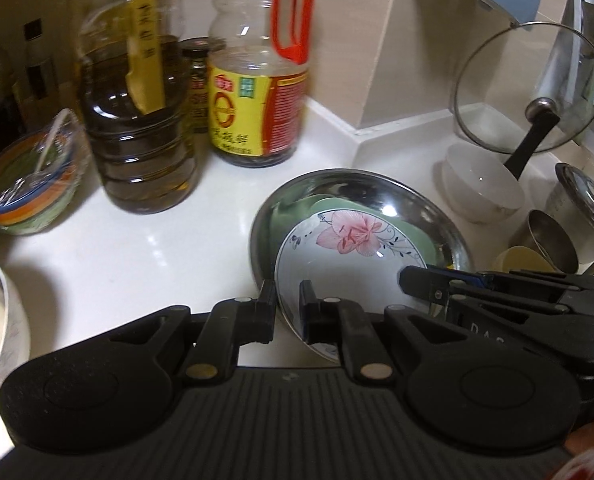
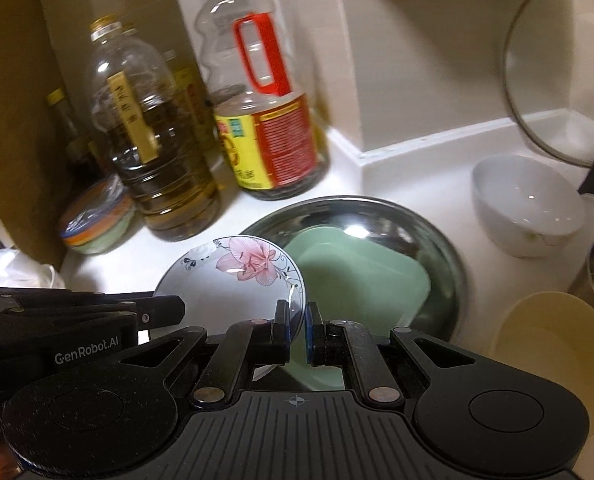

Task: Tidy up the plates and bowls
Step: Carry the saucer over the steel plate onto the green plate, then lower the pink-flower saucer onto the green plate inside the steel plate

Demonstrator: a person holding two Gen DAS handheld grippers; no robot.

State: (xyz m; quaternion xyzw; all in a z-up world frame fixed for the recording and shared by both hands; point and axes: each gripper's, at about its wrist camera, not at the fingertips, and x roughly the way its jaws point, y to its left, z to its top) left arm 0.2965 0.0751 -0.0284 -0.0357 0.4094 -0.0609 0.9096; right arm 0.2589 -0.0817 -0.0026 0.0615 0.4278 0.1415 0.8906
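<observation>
We hold one hand-held gripper in each hand above a white table in a kitchen corner. Nearest to us, the left hand-held gripper is clamped narrow on the rim of a small floral plate, white with a pink flower. The right hand-held gripper pinches the opposite edge of the same floral plate, so the plate hangs tilted between the two of them

Taking the floral plate as our landmark: just behind and below it sits a wide steel basin on the table, with a pale green square dish lying inside it. To the right of the floral plate, beside the basin, stands a yellow bowl. Farther back on that side a white bowl rests near the wall, and behind it a glass pot lid with a black handle leans upright

Behind the floral plate and to its left stand two large oil bottles, one with a gold strip label, one with a red handle. Left of the plate, near the first bottle, sits a round wrapped container with coloured bands
</observation>
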